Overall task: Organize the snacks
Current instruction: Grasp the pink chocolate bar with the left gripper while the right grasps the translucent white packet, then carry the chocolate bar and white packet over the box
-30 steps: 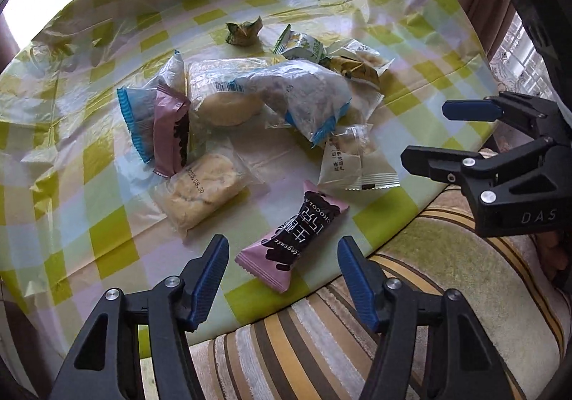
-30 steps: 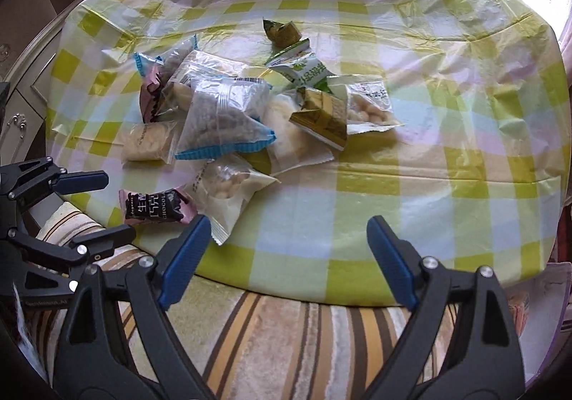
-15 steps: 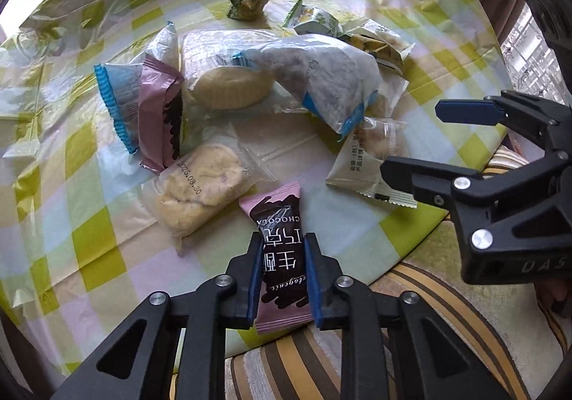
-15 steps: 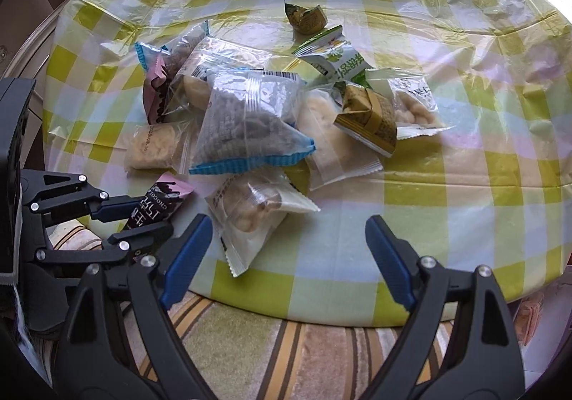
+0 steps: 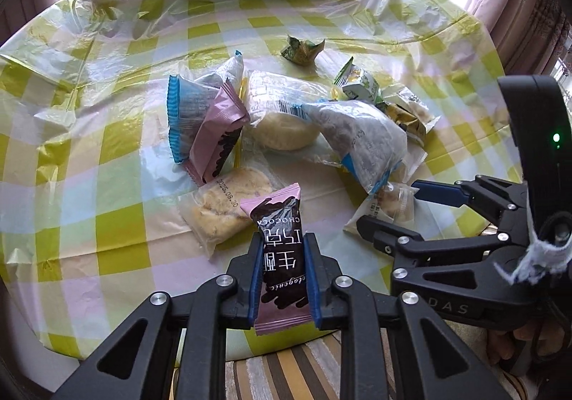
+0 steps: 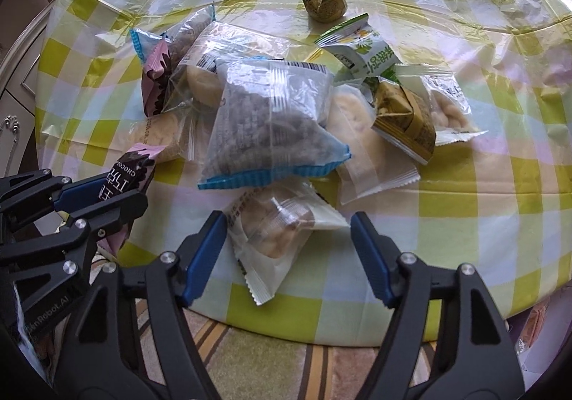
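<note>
My left gripper (image 5: 281,278) is shut on a pink chocolate bar wrapper (image 5: 280,246) and holds it at the table's near edge; the bar also shows in the right wrist view (image 6: 130,178). My right gripper (image 6: 287,257) is open, its fingers on either side of a clear packet of pale biscuits (image 6: 279,225) at the table's front edge. It shows in the left wrist view (image 5: 400,210) at the right. A pile of snack packets lies mid-table: a blue-edged clear bag (image 6: 271,124), a second pink bar (image 5: 218,132), a round pastry (image 5: 282,124).
The round table has a yellow-green checked plastic cover (image 6: 500,185). Green-white (image 6: 361,49) and gold (image 6: 404,114) wrappers lie at the pile's right, a small folded one (image 6: 323,3) behind. A striped cushion (image 5: 286,368) lies below the near edge. Curtains (image 5: 518,6) hang at right.
My left gripper closed on the pink chocolate bar and lifted it off the table. My right gripper moved forward and its open fingers now straddle the biscuit packet.
</note>
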A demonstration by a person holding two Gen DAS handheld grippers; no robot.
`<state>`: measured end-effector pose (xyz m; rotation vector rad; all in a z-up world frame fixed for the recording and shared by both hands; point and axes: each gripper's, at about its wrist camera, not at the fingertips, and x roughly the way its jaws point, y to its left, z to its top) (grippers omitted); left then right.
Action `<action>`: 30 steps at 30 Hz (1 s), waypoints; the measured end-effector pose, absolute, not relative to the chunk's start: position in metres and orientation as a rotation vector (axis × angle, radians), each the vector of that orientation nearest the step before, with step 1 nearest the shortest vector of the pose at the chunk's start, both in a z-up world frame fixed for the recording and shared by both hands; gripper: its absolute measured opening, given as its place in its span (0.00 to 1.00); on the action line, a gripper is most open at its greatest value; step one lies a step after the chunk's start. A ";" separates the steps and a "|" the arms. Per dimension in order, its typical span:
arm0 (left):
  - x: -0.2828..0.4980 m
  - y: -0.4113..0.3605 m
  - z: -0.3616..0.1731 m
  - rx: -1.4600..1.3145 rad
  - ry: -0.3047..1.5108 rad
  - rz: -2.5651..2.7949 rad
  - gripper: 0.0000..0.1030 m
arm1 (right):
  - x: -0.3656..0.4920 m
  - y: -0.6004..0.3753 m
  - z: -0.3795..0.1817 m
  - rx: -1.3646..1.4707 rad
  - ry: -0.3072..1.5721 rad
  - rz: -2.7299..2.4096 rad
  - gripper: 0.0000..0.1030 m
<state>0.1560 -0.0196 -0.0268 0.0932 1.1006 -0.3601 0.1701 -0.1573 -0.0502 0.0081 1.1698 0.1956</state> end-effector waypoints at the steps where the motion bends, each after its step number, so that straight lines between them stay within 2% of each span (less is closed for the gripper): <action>1: 0.155 -0.019 -0.025 0.082 1.094 -0.360 0.21 | 0.171 -0.155 -0.051 0.003 1.168 0.195 0.72; 7: 0.153 -0.023 -0.023 0.052 1.078 -0.351 0.21 | 0.175 -0.146 -0.052 -0.017 1.155 0.185 0.69; 12: 0.150 -0.022 -0.021 0.040 1.068 -0.341 0.21 | 0.170 -0.146 -0.050 -0.020 1.138 0.196 0.60; 13: 0.150 -0.022 -0.020 0.038 1.068 -0.339 0.21 | 0.170 -0.146 -0.050 -0.018 1.136 0.200 0.57; 16: 0.149 -0.021 -0.020 0.030 1.067 -0.333 0.21 | 0.167 -0.151 -0.048 0.013 1.130 0.226 0.39; 17: 0.148 -0.021 -0.019 0.029 1.067 -0.332 0.21 | 0.165 -0.152 -0.047 0.021 1.128 0.231 0.37; 30: 0.144 -0.019 -0.016 0.011 1.058 -0.341 0.21 | 0.149 -0.168 -0.033 0.113 1.113 0.283 0.28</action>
